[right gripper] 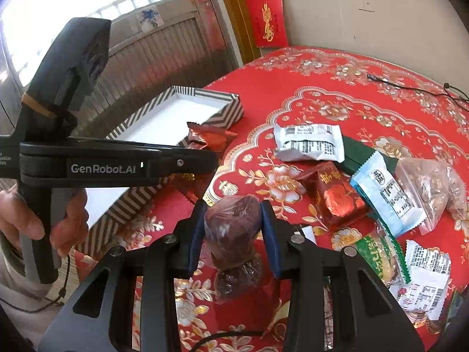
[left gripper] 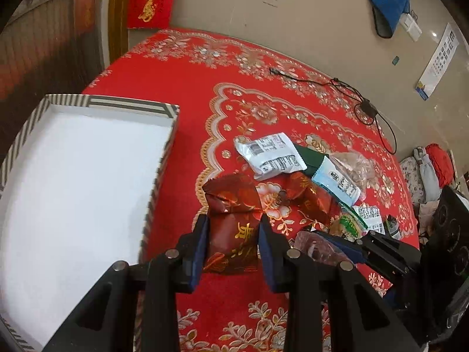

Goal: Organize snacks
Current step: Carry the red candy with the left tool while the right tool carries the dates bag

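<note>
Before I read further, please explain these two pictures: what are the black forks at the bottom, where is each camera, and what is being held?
No robot arm here: a person holds two hand tools, each with a two-finger claw and a camera looking along its fingers. One picture is from the left tool, the other from the right. The left claw is shut on a dark red foil snack packet. The right claw is shut on a clear-wrapped brown snack. More packets lie on the red flowered tablecloth, beside a striped white-lined cardboard box that has nothing in it.
</note>
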Available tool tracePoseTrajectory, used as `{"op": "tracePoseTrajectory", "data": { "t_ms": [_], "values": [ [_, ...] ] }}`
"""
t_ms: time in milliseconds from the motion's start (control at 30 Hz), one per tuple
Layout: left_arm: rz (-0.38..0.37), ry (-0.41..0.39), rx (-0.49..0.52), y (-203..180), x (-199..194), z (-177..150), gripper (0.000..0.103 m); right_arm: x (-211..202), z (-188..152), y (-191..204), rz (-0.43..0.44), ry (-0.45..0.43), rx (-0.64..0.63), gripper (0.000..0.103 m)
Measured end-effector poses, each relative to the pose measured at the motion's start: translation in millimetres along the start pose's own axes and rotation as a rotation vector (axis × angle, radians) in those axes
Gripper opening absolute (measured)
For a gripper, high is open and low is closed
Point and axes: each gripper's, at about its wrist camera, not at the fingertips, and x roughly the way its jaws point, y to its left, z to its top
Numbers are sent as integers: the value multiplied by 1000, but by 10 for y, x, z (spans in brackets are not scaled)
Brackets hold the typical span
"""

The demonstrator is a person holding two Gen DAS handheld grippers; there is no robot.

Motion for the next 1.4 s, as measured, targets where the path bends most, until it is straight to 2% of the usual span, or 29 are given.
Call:
{"op": "tracePoseTrajectory", "data": {
  "t_ms": [667,1067,1400],
  "values": [
    [6,-58,-42,264,-288,34,35,-22,290,238,5,-43,-38,34],
    [93,-115,-59,578,-544,127,35,117,588,547,54,-57,-90,34],
    [167,-124,-90,958,-551,196,35,411,901,761,61,-41,-123,34]
  ]
}}
